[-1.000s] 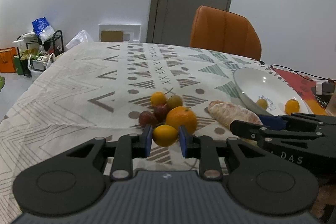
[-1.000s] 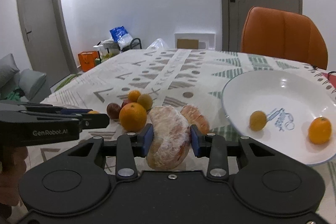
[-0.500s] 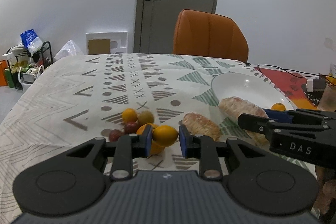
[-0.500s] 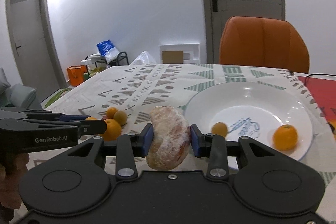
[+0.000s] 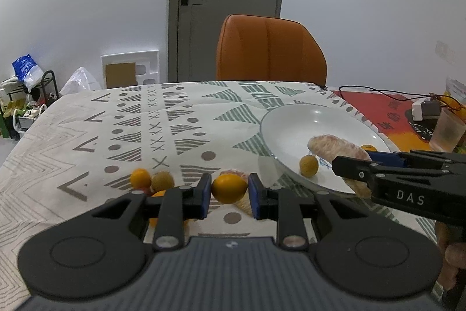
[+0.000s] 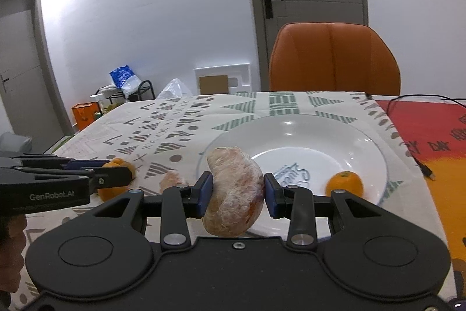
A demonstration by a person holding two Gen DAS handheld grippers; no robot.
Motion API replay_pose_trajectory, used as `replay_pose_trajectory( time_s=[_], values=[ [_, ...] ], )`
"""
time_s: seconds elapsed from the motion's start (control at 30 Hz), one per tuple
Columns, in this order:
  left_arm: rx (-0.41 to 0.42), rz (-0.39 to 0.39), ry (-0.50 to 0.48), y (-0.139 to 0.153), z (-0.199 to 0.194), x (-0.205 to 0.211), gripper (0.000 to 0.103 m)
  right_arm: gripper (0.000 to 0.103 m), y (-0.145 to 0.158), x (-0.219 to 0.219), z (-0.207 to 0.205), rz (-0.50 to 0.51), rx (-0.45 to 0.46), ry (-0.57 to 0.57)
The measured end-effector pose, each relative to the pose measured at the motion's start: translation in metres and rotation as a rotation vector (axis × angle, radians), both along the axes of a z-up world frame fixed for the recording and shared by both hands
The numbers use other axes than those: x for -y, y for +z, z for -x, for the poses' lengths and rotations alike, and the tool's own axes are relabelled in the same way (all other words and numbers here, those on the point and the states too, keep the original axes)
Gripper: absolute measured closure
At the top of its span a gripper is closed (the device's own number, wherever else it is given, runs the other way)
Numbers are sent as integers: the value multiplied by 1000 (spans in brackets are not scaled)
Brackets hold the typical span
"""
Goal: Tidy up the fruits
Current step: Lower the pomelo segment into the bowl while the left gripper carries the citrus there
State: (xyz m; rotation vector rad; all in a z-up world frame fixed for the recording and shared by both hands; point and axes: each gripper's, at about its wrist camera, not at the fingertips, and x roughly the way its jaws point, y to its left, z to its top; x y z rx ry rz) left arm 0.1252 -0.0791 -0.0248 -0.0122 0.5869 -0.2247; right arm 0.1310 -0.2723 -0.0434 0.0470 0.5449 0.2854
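— While viewed from left wrist: status?
— Left gripper (image 5: 229, 191) clamped on small yellow citrus (image 5: 229, 187), off the tablecloth (image 5: 87, 136). White plate (image 5: 279, 121) at 2 o'clock; loose fruits (image 5: 151, 179) at 9 o'clock.
— From right wrist?
— Right gripper (image 6: 237, 191) clamped on wrapped pomelo segment (image 6: 234, 191), over plate's near rim. Orange (image 6: 345, 182) in plate, 3 o'clock.

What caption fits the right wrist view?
Right hand-held gripper holds a wrapped fruit wedge over the white plate.
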Motion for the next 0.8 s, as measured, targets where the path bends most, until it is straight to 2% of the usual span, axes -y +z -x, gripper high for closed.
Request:
replay_pose_trajectory(
  time_s=[0.67, 0.8],
  values=[
    [27, -37, -61, 5, -20, 39, 77, 67, -12, 42, -14, -28, -9, -109],
    [29, -41, -78, 4, -24, 48, 77, 62, -12, 50, -13, -57, 3, -122]
  ],
)
